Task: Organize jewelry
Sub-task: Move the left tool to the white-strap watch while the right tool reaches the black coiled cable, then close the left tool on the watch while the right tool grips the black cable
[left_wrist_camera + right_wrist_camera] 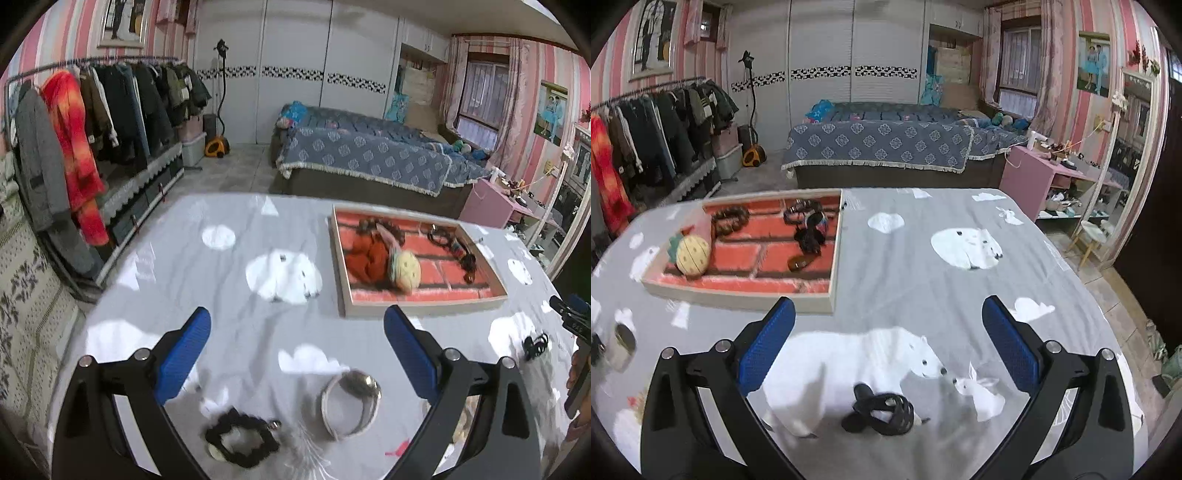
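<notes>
Partly blurred, tray [421, 308] jewelry [452, 245] looks indistinct.

1. Pink-and-white striped walls [1067, 44] enclose the room, with framed pictures hung on them.
2. A white wardrobe [849, 51] with a black-patterned band fills the far wall.
3. A bed [879, 147] under a blue patterned cover stands before it.
4. A clothes rack [92, 107] full of coats lines the left side.
5. A curtained window [1019, 77] sits far right, near a pink cabinet [1030, 177] and a standing mirror [1126, 158].
6. The floor [229, 162] is grey tile.

Beads [729, 218] in tray [816, 301] on table [923, 280]
</notes>
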